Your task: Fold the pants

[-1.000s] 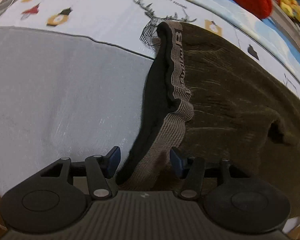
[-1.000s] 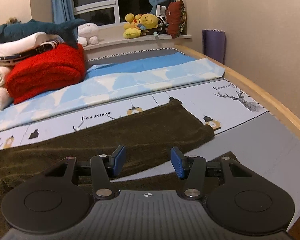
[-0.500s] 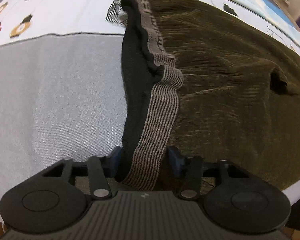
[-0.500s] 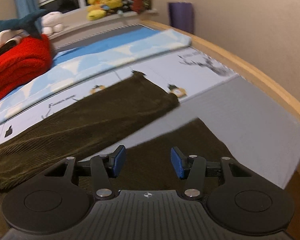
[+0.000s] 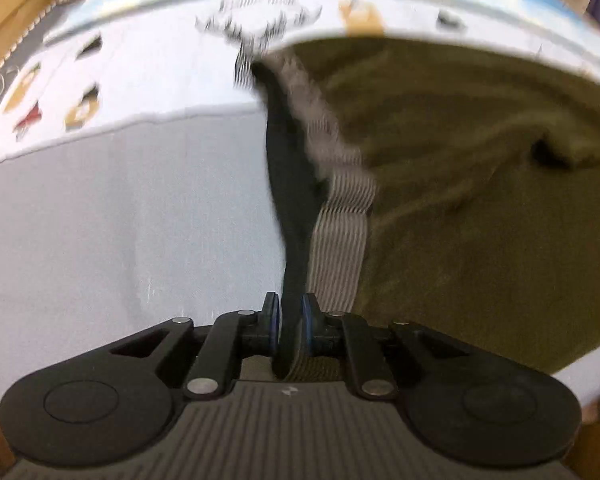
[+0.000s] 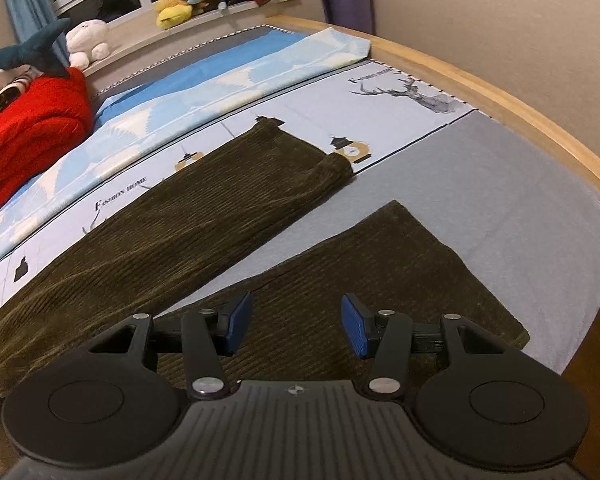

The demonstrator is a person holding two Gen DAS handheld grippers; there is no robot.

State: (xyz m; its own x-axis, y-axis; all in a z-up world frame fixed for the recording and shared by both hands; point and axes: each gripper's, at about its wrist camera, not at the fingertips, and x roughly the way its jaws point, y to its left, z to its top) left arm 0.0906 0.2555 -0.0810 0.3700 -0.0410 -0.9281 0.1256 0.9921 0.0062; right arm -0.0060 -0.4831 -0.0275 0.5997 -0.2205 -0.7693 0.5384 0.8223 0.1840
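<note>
Left fingers (image 5: 271, 312) just closed on pants (image 5: 480, 208) waistband (image 5: 340, 240) (blurred), right fingers (image 6: 239, 314) apart above leg

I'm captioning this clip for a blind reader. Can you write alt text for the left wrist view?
The left gripper, jaws just closed, pinches the striped waistband of olive-brown pants lying on a bed. The bedsheet is grey, with a pale patterned band beyond; the picture is blurred.

Your left black plastic two-finger gripper (image 5: 287, 322) and your right black plastic two-finger gripper (image 6: 296, 322) match: ribbed grey-black housing, a round disc cap at each side, silver pivot screws on the linkage arms, blue ridged finger pads (image 6: 354, 326) (small emblem centred on each housing).
</note>
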